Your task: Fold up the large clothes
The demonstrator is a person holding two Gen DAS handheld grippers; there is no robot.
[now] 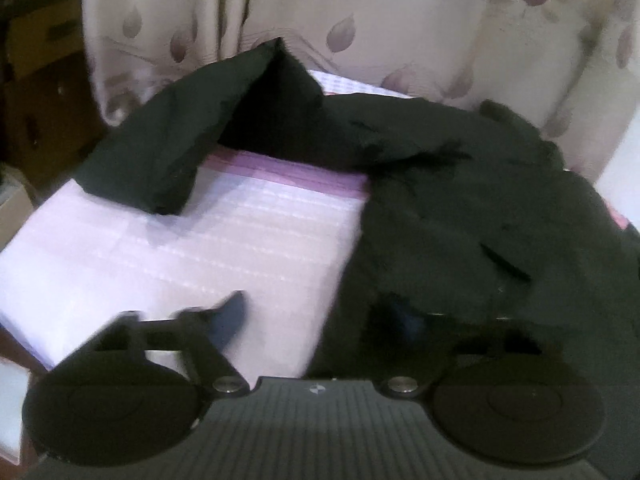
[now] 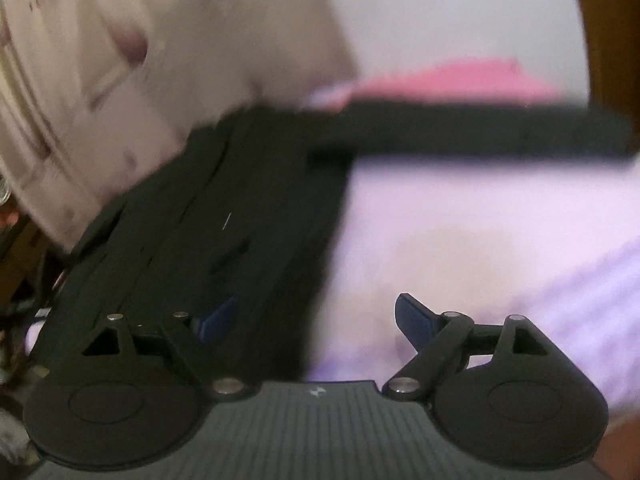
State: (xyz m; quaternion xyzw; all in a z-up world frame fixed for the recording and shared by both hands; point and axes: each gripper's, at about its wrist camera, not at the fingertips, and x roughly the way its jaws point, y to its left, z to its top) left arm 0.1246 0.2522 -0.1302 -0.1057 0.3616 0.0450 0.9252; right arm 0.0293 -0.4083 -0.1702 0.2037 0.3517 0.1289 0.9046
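Partly under left fingers (image 1: 236, 316): black garment (image 1: 460, 216) (blurred).

Dim indoor light; both fisheye views bend at the edges, the right wrist view perhaps motion-blurred throughout.

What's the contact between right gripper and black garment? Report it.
Cannot tell. Right wrist view: right gripper open over the black garment's edge, but blur hides any contact or gap.

Home bedroom, striped lilac bedsheet (image 1: 224, 232), leaf-patterned curtain (image 1: 360, 20) behind
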